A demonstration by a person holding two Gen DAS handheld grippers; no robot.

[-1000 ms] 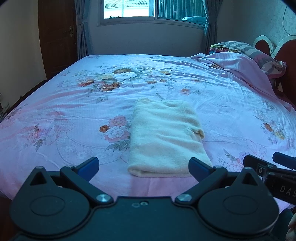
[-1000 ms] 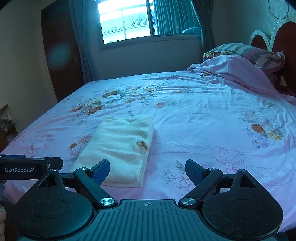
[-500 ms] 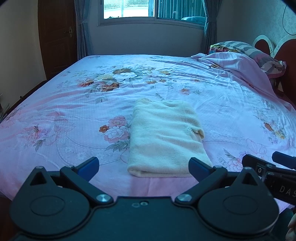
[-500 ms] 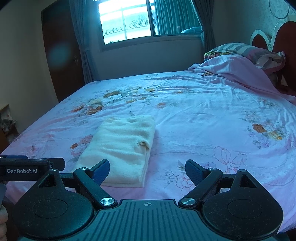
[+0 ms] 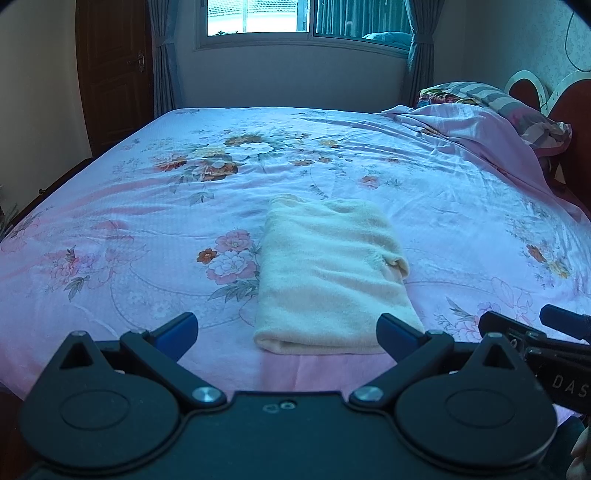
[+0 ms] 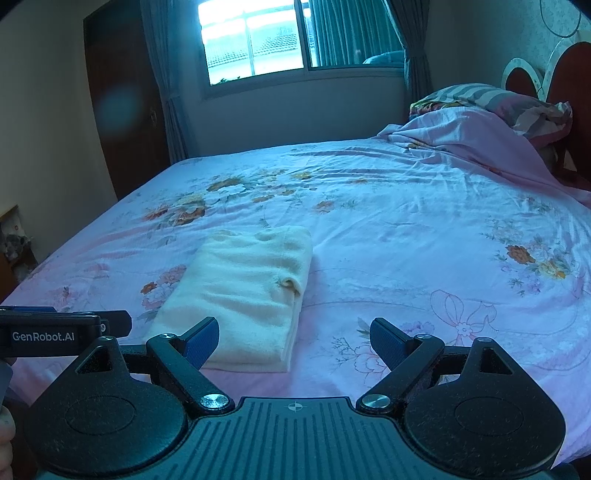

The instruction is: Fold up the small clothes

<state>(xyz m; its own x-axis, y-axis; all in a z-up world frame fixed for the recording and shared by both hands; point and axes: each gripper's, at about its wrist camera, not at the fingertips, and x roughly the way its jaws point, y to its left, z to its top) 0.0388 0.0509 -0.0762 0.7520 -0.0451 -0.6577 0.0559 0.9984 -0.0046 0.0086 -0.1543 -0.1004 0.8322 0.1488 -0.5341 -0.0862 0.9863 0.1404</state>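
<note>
A cream fuzzy garment (image 5: 328, 273) lies folded into a neat rectangle on the pink floral bedsheet (image 5: 147, 206), near the front edge of the bed. It also shows in the right wrist view (image 6: 243, 295). My left gripper (image 5: 286, 328) is open and empty, held back from the garment's near edge. My right gripper (image 6: 293, 338) is open and empty, just right of the garment's near corner. Each gripper shows at the side of the other's view.
A bunched pink quilt (image 5: 476, 136) and striped pillows (image 5: 495, 99) lie at the bed's far right by the headboard (image 6: 565, 74). A window (image 5: 306, 18) with curtains is behind the bed, a dark wooden door (image 5: 110, 70) on the left.
</note>
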